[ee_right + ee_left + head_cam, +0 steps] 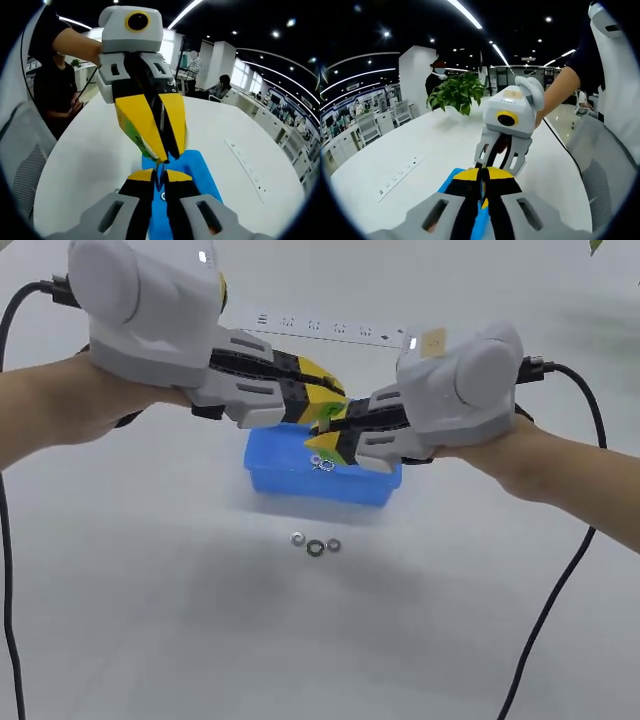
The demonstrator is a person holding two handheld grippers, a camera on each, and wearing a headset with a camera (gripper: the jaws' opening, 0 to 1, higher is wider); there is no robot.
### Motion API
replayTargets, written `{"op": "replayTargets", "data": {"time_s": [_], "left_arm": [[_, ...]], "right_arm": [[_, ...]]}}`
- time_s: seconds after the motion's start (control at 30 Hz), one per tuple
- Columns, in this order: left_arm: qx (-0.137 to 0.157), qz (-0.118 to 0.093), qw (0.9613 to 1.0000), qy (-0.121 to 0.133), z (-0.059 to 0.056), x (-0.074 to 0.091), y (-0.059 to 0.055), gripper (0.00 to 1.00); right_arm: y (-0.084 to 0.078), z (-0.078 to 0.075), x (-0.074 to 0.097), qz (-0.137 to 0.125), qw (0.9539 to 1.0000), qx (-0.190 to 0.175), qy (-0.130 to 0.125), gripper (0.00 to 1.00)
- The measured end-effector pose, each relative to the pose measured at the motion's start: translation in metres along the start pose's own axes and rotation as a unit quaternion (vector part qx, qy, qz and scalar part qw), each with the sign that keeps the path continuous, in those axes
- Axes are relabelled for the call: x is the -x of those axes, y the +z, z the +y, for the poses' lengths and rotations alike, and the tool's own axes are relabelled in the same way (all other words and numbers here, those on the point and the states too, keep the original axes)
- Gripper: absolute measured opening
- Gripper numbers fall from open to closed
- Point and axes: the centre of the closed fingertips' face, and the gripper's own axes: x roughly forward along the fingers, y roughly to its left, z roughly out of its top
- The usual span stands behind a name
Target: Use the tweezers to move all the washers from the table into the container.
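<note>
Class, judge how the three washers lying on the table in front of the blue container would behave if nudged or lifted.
The washers look small, thin and metallic, so probably light and stiff. Lying flat on the smooth table, they would likely slide rather than roll.

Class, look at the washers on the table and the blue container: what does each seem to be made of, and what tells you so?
The washers are probably metal: silver-grey rings with a dull shine. The container is likely plastic: one even bright blue, with smooth moulded walls and a soft sheen.
</note>
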Motion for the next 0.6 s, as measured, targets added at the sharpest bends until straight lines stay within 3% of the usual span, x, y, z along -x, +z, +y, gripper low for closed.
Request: {"op": "replayTargets", "data": {"time_s": [0.27, 0.4, 0.6], "left_arm": [[-0.021, 0.007, 0.9997, -0.01, -0.0058, -0.0011, 0.001, 0.06], [-0.029, 0.011, 0.9995, -0.003, -0.0011, 0.001, 0.0003, 0.06], [-0.03, 0.009, 0.9995, 0.012, 0.0019, 0.0054, 0.0051, 0.06]], "right_arm": [[0.0018, 0.0026, -0.0002, 0.002, 1.0, 0.003, -0.001, 0.12], [0.0022, 0.0032, 0.001, 0.002, 1.0, -0.007, -0.002, 0.13], [0.006, 0.0016, 0.007, 0.005, 0.9997, -0.014, -0.018, 0.28]]}}
